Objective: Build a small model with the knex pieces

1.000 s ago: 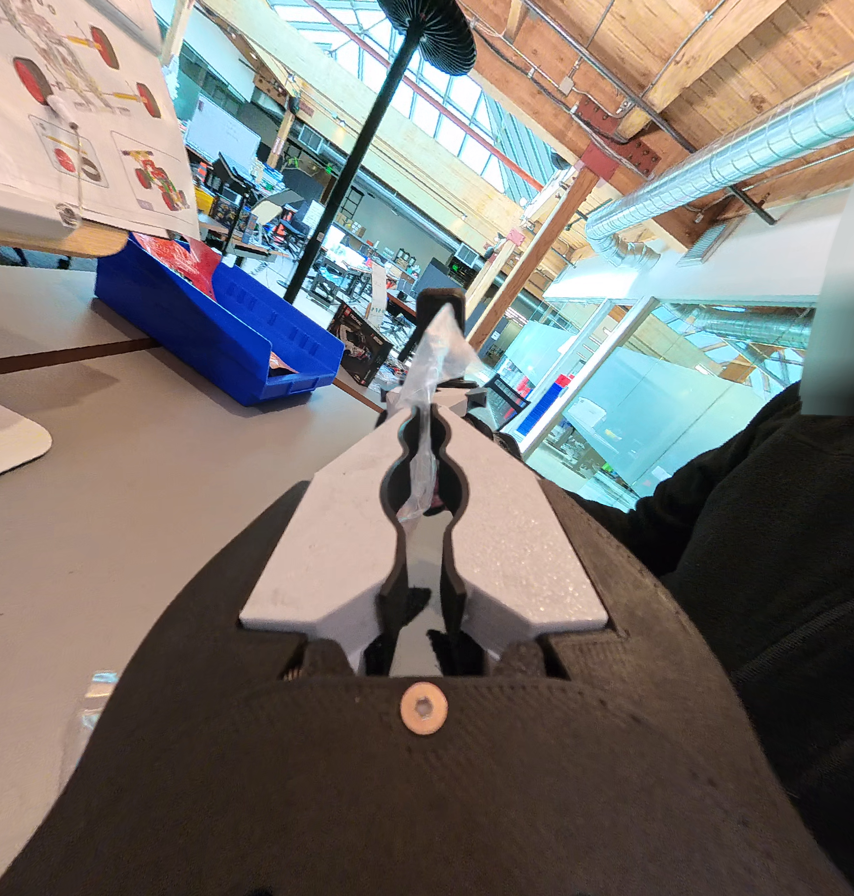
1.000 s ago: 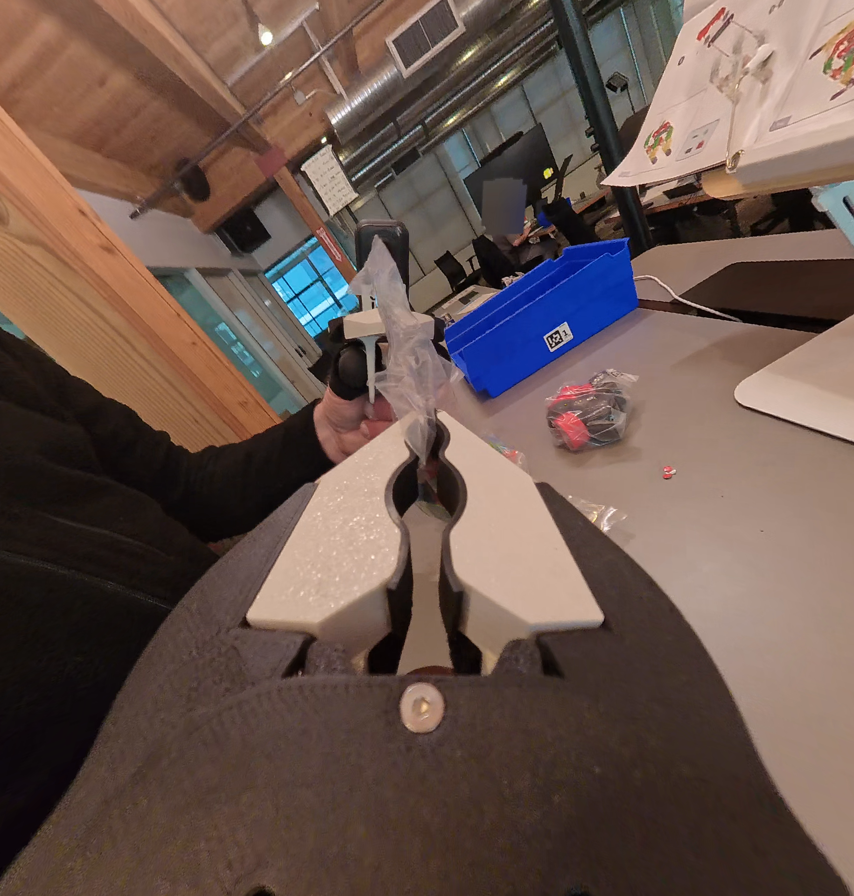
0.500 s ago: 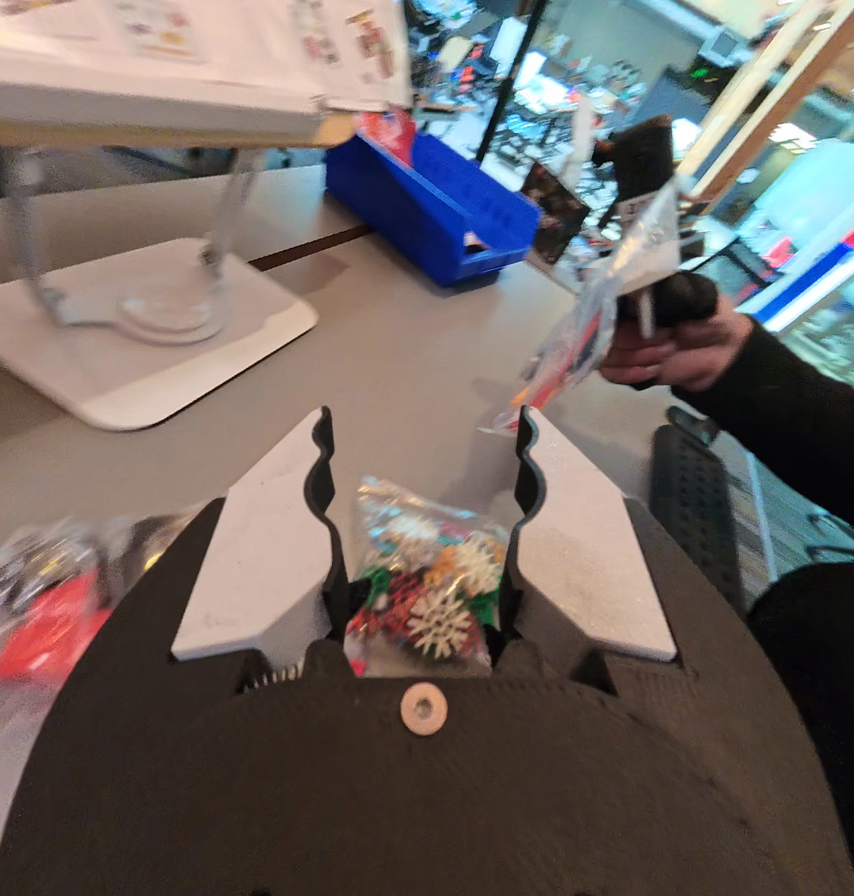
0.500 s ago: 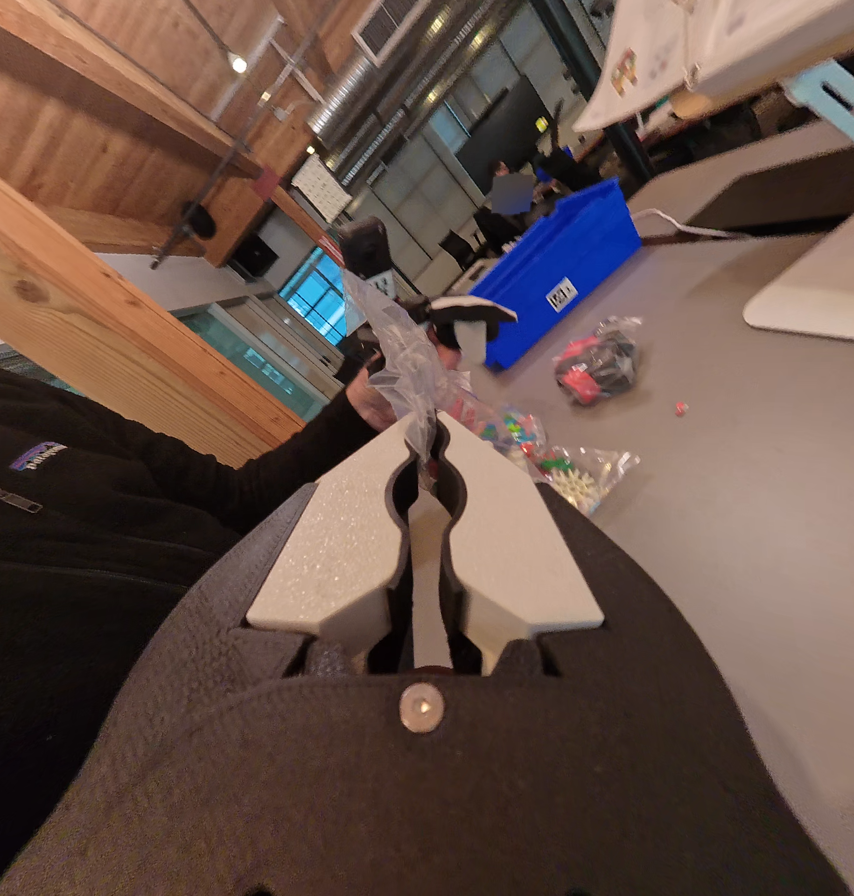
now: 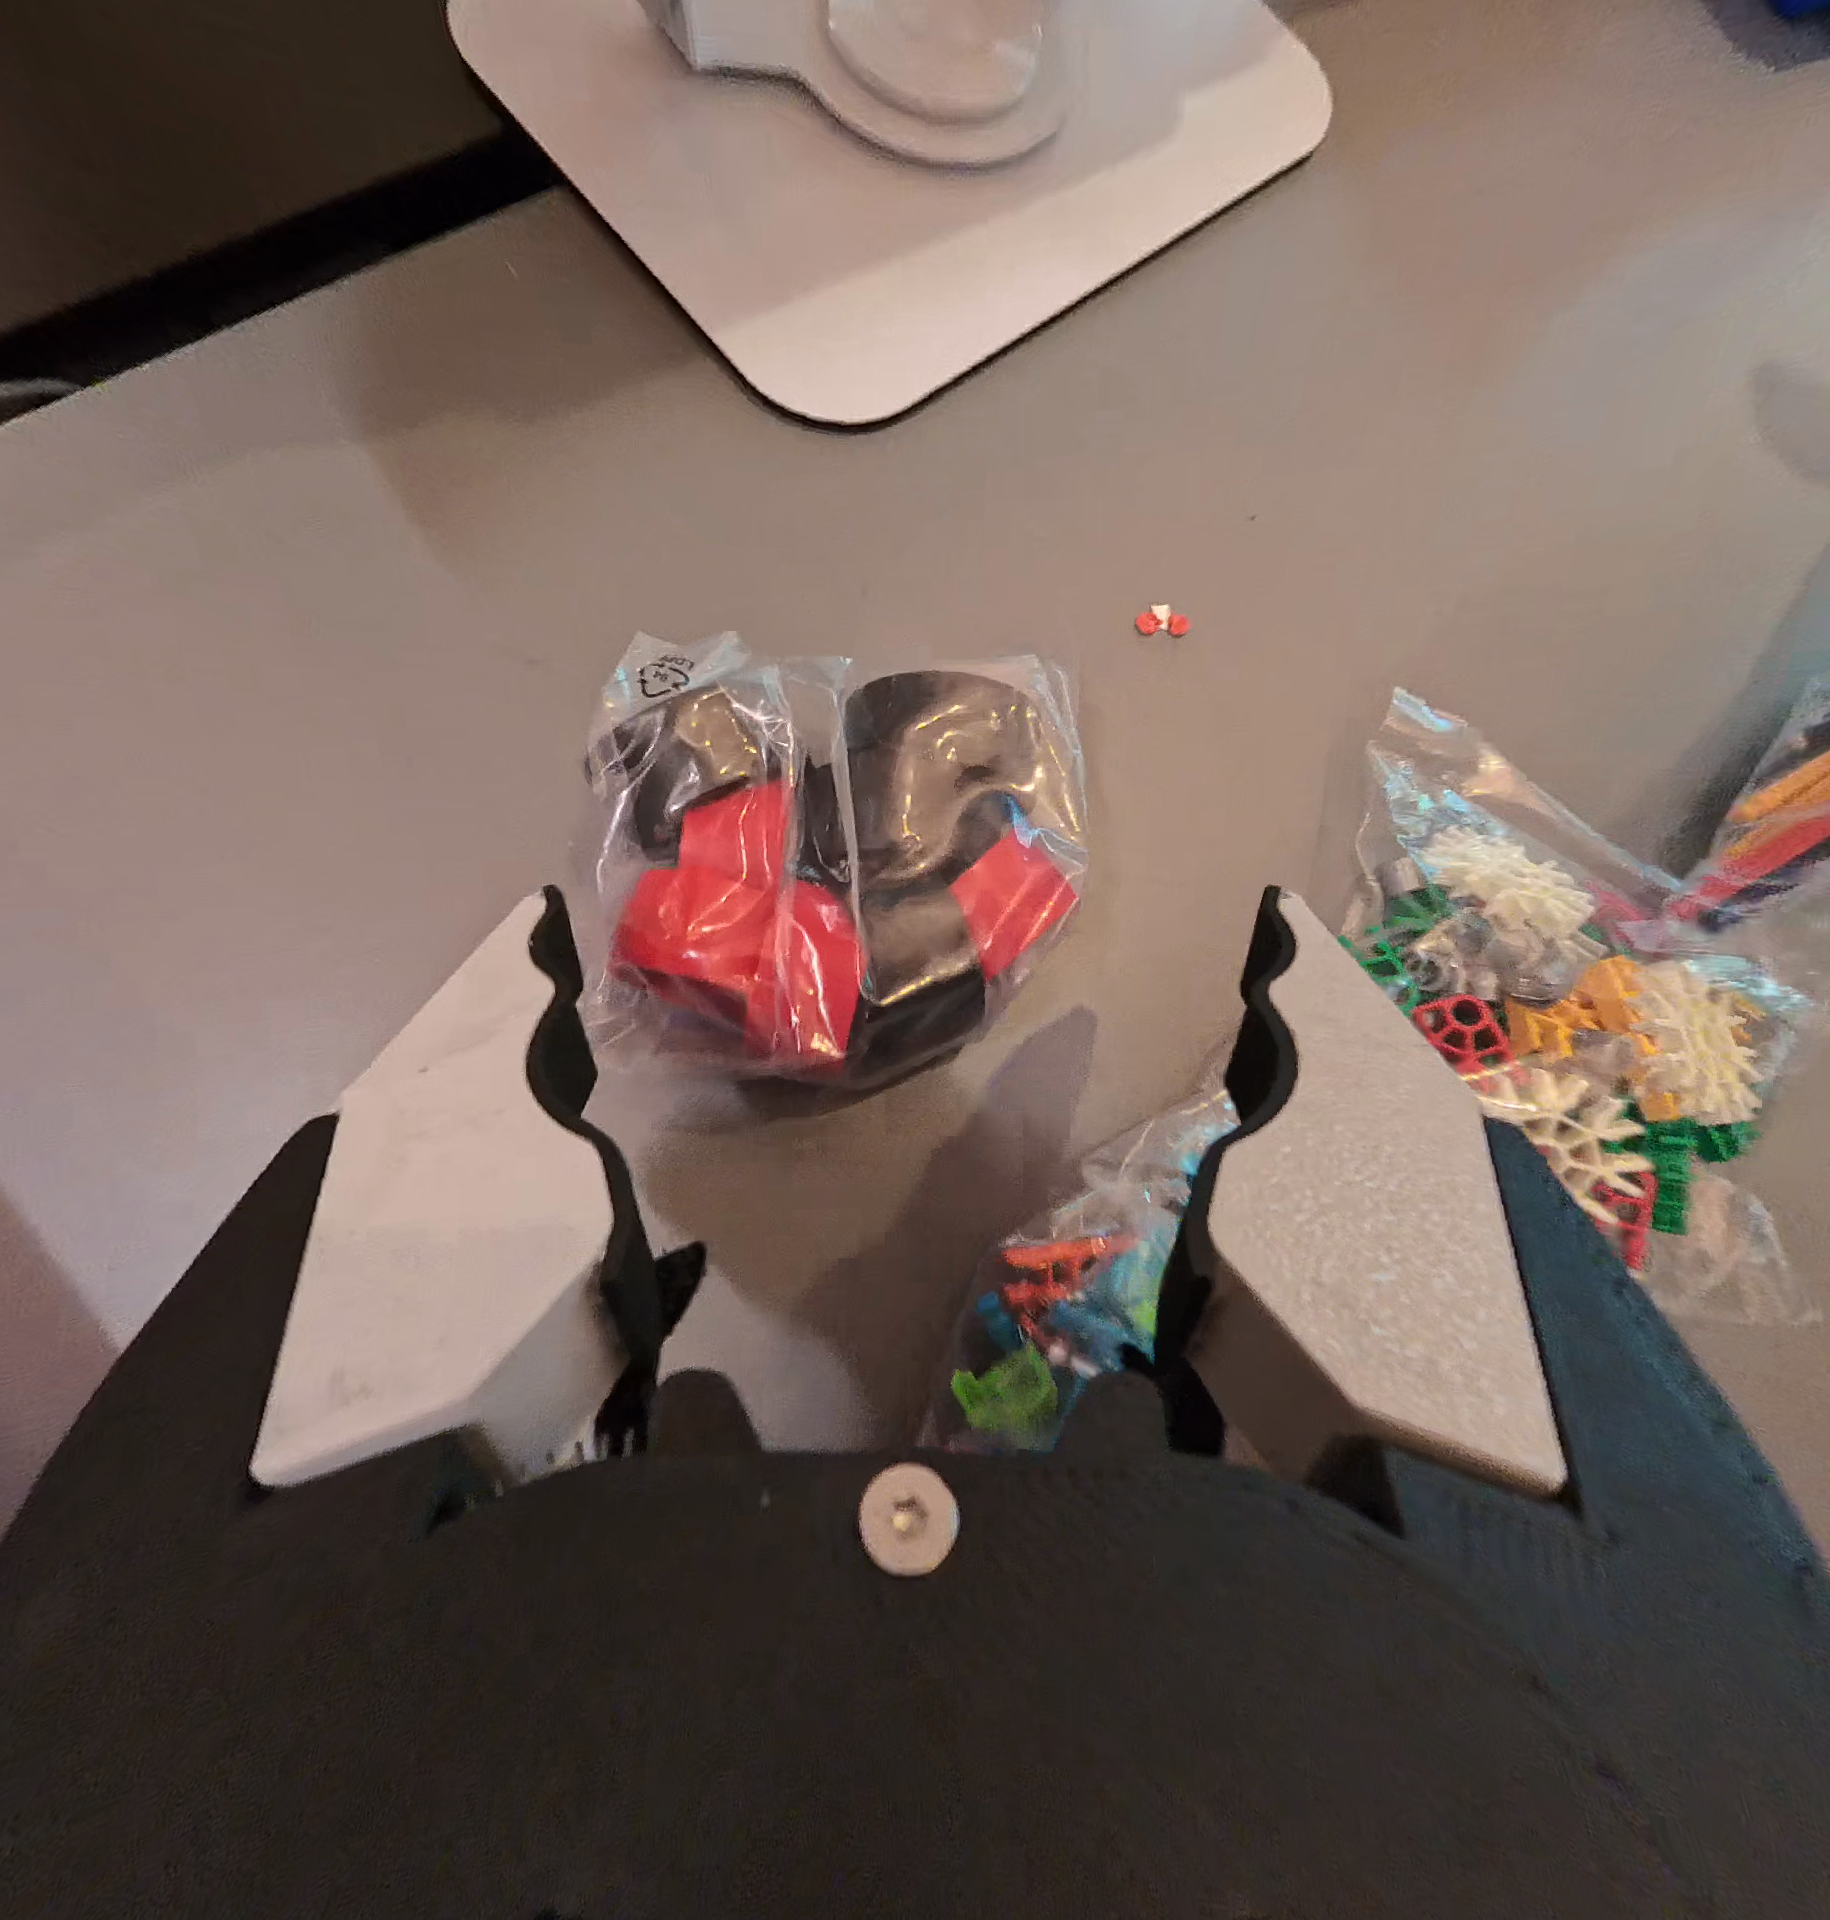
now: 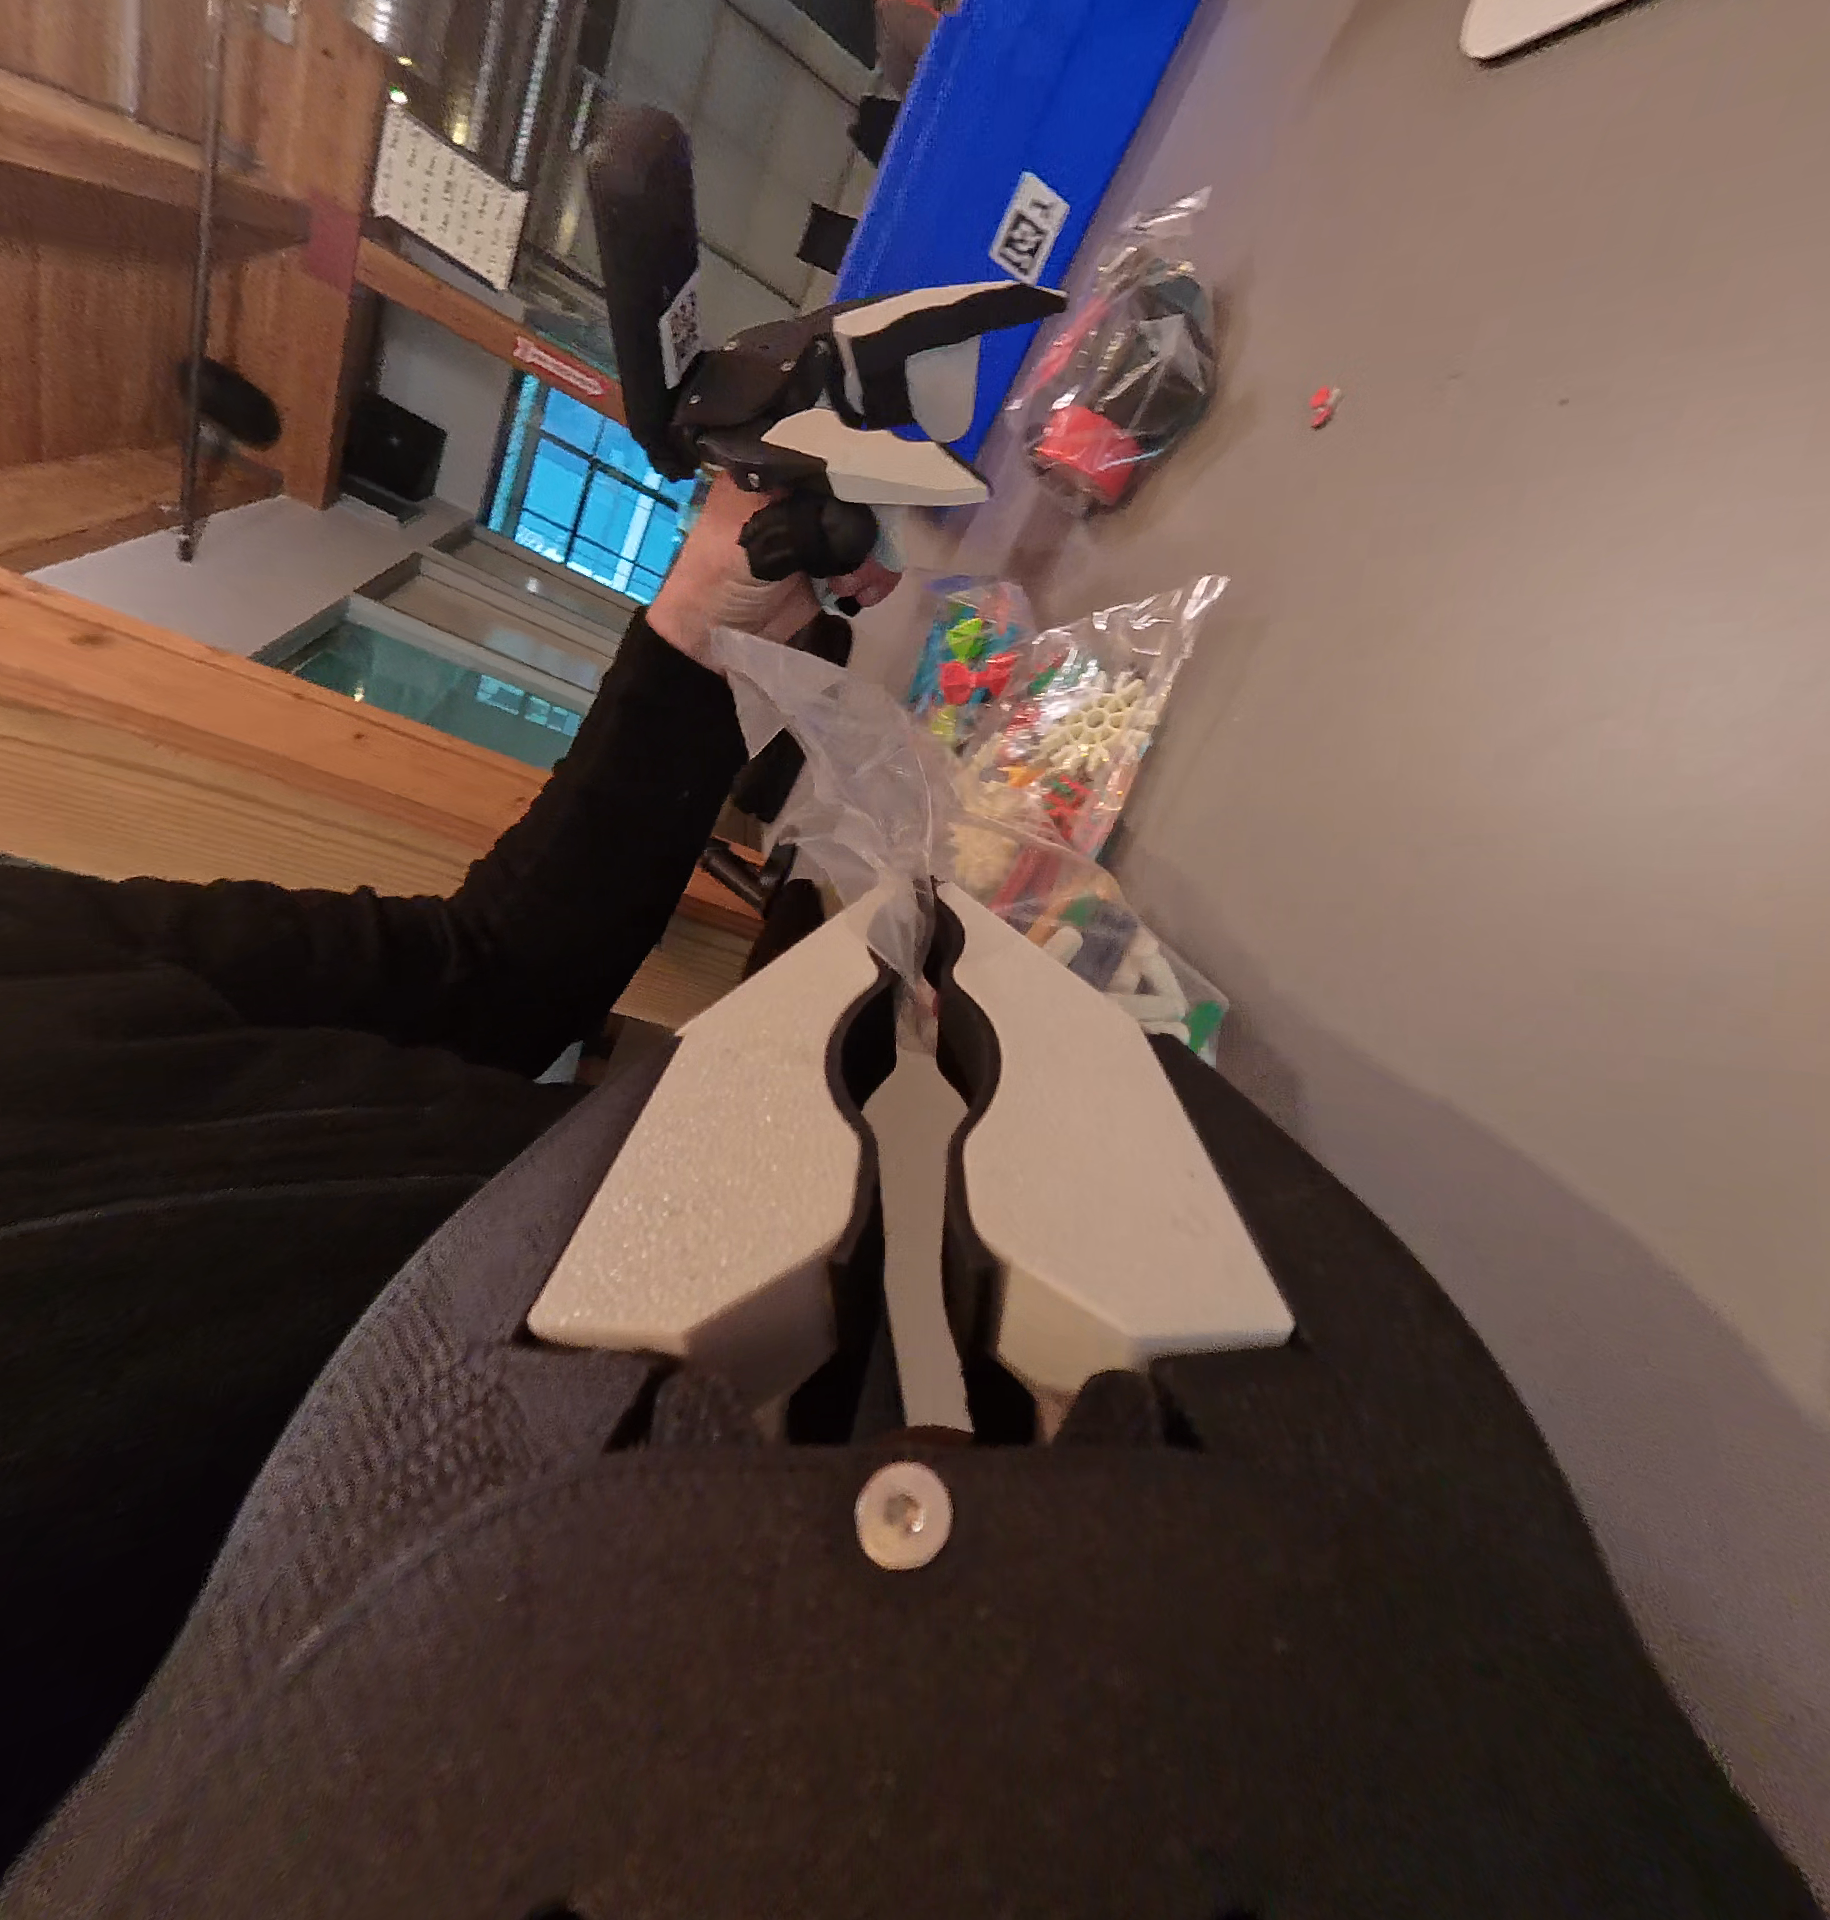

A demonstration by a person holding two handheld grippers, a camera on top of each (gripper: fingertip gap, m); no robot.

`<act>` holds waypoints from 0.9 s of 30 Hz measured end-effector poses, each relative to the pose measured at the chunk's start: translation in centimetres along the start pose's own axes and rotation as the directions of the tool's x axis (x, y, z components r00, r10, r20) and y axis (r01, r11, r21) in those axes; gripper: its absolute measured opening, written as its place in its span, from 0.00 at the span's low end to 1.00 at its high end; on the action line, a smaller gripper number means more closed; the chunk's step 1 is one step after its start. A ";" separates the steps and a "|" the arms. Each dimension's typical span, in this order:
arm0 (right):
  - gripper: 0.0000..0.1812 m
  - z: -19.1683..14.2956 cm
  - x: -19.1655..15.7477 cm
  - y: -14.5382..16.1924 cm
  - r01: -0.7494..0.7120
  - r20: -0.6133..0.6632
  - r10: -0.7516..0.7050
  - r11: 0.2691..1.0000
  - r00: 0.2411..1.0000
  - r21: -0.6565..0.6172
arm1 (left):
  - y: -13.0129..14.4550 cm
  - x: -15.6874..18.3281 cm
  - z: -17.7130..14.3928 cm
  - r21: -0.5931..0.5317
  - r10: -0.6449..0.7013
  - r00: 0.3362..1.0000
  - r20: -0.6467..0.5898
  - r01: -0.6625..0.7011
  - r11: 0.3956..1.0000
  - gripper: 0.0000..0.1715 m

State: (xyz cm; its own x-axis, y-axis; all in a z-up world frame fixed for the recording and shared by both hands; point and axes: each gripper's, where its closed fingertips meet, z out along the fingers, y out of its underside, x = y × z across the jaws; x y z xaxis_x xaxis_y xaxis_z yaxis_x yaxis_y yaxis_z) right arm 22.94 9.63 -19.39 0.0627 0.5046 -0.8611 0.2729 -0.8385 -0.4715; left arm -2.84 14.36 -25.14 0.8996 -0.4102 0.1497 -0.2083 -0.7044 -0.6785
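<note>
Two fingers of right gripper [image 6: 916,925] pinch clear bag [image 6: 849,769], trailing up-left.

White stand base [image 5: 890,208] cut off at 12 o'clock edge. Bag of rods [image 5: 1804,810] cropped at 3 o'clock, blurred. Small bag [image 5: 1077,1320] partly hidden behind left gripper [image 5: 906,935] finger. 2 red bits [image 5: 1163,621] too small to identify.

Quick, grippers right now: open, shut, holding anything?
Left gripper: open, empty, above the bag of red and black parts.
Right gripper: shut on the clear plastic bag.
</note>
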 end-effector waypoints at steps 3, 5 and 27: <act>0.00 -0.2 2.7 -0.7 -0.010 -0.127 0.016 0.999 0.992 0.049 | 0.8 -0.2 1.8 -0.067 0.065 0.997 0.037 -0.063 0.996 0.69; 0.07 -0.4 4.0 -1.4 0.032 -0.211 -0.014 0.996 0.977 0.081 | 0.7 -0.4 2.4 -0.071 0.088 0.994 0.058 -0.083 0.994 0.57; 0.31 3.6 -7.0 -6.8 0.789 -0.376 -0.746 0.611 0.550 -0.058 | -9.7 12.0 -7.0 0.335 -0.044 0.732 -0.680 0.363 0.869 0.42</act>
State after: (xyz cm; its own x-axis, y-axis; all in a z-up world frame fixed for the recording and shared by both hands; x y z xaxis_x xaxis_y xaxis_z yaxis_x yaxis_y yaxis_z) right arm 17.16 11.07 -10.84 0.1919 0.9801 -0.0502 0.2717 -0.1022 -0.9569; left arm 7.30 12.25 -11.76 0.4067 -0.6633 0.6282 0.2744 -0.5672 -0.7765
